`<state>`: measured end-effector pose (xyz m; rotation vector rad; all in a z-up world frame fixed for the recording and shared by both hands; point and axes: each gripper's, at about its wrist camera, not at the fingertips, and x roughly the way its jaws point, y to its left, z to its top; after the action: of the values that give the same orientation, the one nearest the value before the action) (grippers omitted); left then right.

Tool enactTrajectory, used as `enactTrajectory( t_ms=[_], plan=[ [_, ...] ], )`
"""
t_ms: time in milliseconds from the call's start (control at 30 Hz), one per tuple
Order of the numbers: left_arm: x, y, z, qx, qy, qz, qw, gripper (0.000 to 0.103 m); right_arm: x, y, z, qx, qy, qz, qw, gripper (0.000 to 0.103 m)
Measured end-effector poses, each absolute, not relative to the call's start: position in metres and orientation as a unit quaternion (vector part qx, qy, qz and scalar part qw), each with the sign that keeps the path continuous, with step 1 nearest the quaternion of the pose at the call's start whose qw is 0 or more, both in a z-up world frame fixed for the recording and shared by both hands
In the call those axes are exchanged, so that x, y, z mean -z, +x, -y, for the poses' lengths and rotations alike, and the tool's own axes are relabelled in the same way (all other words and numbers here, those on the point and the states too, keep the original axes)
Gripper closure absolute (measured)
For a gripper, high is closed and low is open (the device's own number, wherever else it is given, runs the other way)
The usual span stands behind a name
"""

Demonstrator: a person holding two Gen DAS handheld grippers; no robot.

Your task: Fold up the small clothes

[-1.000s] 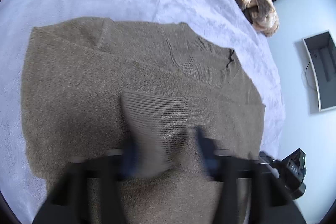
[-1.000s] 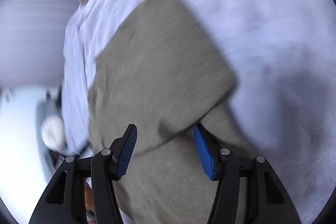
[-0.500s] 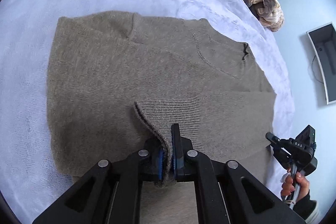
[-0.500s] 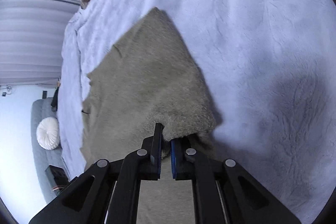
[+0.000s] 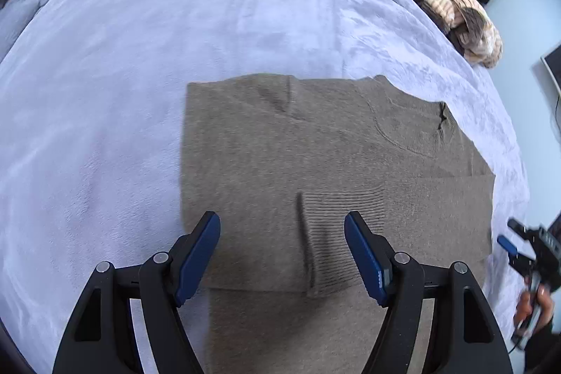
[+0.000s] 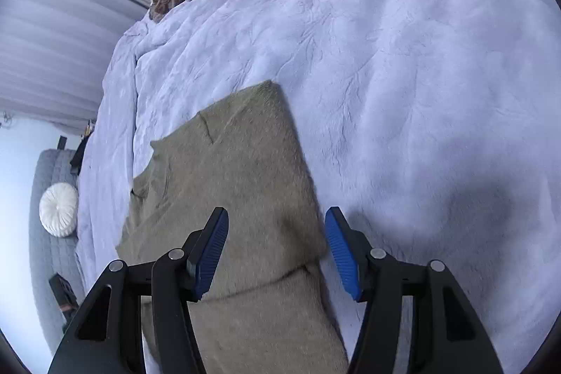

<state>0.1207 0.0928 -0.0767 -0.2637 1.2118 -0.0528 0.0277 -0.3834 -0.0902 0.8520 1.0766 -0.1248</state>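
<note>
Bright, cool, bluish daylight throughout; soft and diffuse, no glare. Strong fisheye curvature in both views, black vignette at the corners. Left wrist view: sharp in the centre, knit ribbing of the brown sweater (image 5: 333,163) legible; motion smear on the right claw (image 5: 519,251) and the hand at the right edge; narrow soft shadow along the sweater's left edge. Right wrist view: broad, soft grey shadow on the lavender bed cover (image 6: 403,65) at lower right; slight blur over the near sweater fold (image 6: 266,247); left margin pale and washed out.
</note>
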Motion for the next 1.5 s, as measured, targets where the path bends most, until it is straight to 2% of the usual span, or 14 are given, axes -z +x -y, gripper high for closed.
enactTrajectory(
  t_ms=[133, 167, 200, 233, 400, 467, 600, 633, 667, 733, 933, 1100, 1300, 1500],
  plan=[
    [0.083, 0.127, -0.077, 0.013, -0.116, -0.576, 0.809, 0.029, 0.133, 0.056, 0.402, 0.053, 0.472, -0.512, 0.716, 0.042],
    [0.085, 0.126, -0.076, 0.009, -0.115, -0.578, 0.808, 0.029, 0.141, 0.058, 0.403, 0.055, 0.487, -0.517, 0.702, 0.053],
    [0.087, 0.126, -0.075, 0.005, -0.113, -0.581, 0.806, 0.029, 0.145, 0.060, 0.402, 0.052, 0.494, -0.522, 0.693, 0.070],
    [0.088, 0.125, -0.075, 0.003, -0.110, -0.583, 0.805, 0.029, 0.143, 0.063, 0.397, 0.038, 0.486, -0.533, 0.692, 0.092],
    [0.104, 0.126, -0.070, -0.022, -0.051, -0.595, 0.802, 0.029, 0.109, 0.073, 0.372, 0.048, 0.306, -0.566, 0.764, 0.093],
    [0.111, 0.125, -0.071, -0.022, -0.033, -0.591, 0.806, 0.024, 0.118, 0.076, 0.371, 0.072, 0.262, -0.586, 0.763, 0.093],
    [0.110, 0.124, -0.077, -0.029, -0.041, -0.594, 0.803, 0.021, 0.128, 0.070, 0.373, 0.093, 0.279, -0.577, 0.762, 0.092],
    [0.108, 0.123, -0.078, -0.032, -0.036, -0.594, 0.803, 0.021, 0.126, 0.068, 0.371, 0.098, 0.273, -0.576, 0.765, 0.089],
    [0.105, 0.122, -0.078, -0.033, -0.032, -0.594, 0.803, 0.021, 0.122, 0.066, 0.369, 0.104, 0.263, -0.577, 0.766, 0.081],
    [0.099, 0.119, -0.081, -0.034, -0.031, -0.595, 0.802, 0.021, 0.110, 0.060, 0.364, 0.122, 0.239, -0.580, 0.769, 0.075],
    [0.077, 0.102, -0.077, 0.003, -0.050, -0.580, 0.813, 0.021, 0.073, 0.034, 0.340, 0.087, 0.225, -0.563, 0.791, 0.075],
    [0.097, 0.101, -0.059, -0.015, -0.003, -0.609, 0.793, 0.021, 0.087, 0.034, 0.308, 0.055, 0.197, -0.589, 0.782, 0.075],
    [0.104, 0.096, -0.067, -0.020, -0.035, -0.612, 0.790, 0.021, 0.109, 0.029, 0.302, 0.065, 0.175, -0.613, 0.768, 0.079],
    [0.100, 0.089, -0.069, -0.026, -0.048, -0.614, 0.787, 0.021, 0.100, 0.016, 0.305, 0.076, 0.165, -0.625, 0.759, 0.073]
  ],
)
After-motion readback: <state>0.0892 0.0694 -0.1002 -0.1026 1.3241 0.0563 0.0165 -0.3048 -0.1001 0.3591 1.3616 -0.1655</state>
